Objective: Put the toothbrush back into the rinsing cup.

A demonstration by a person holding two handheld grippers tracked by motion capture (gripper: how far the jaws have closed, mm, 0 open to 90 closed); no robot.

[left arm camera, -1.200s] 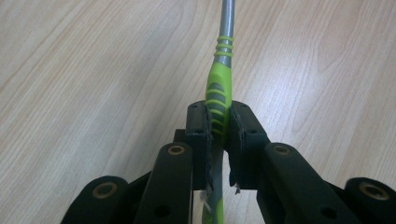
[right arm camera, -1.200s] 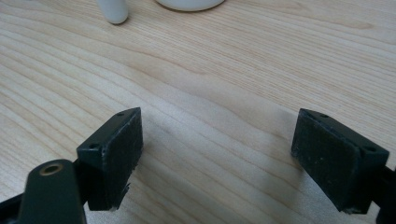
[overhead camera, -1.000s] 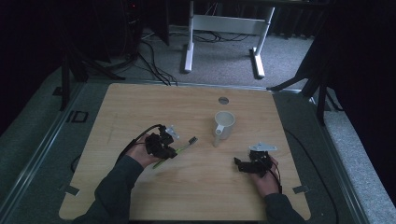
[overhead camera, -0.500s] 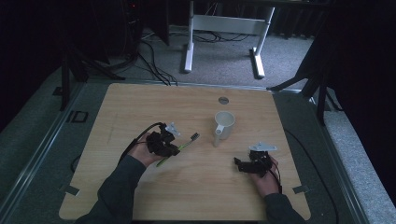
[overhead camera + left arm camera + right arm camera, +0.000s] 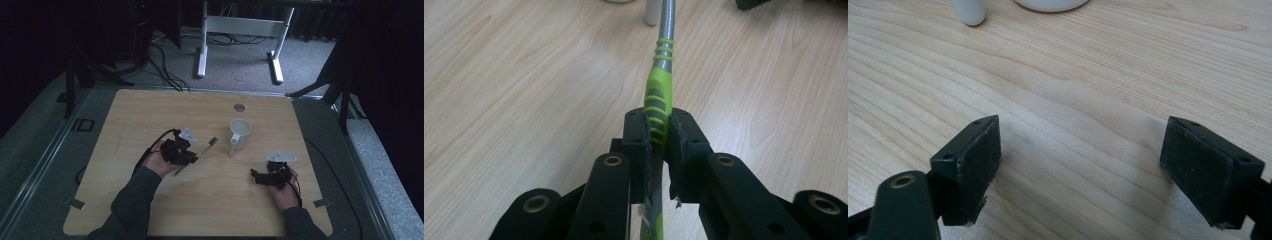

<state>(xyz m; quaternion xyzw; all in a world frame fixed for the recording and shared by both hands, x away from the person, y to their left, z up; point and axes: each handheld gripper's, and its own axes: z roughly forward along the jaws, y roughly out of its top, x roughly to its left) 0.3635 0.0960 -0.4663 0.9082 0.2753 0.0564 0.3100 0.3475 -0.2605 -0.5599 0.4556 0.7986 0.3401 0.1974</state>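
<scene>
Since a second ago the toothbrush (image 5: 196,155) has swung in the left gripper (image 5: 186,155): it lay flatter and pointed more to the side of the mug (image 5: 239,133), and now its long axis runs on a diagonal, bristle head up and toward the mug, green tail back toward the person's left hand (image 5: 159,161). The right gripper (image 5: 258,176) has stayed where it was, on the near side of the mug and well apart from it.

In the left gripper view the jaws are clamped on the toothbrush's (image 5: 659,105) green ribbed grip, and the grey neck runs straight away from them toward the mug's handle (image 5: 652,11) at the top edge. The bristle head is cut off there, and the tail is mostly hidden behind the jaws.

In the right gripper view the jaws stand wide apart over bare table (image 5: 1088,90), nothing between them. The mug's base (image 5: 1050,4) and handle are cropped by the top edge.

From the high view the scene is dim, and the right gripper's jaws are hard to make out.
</scene>
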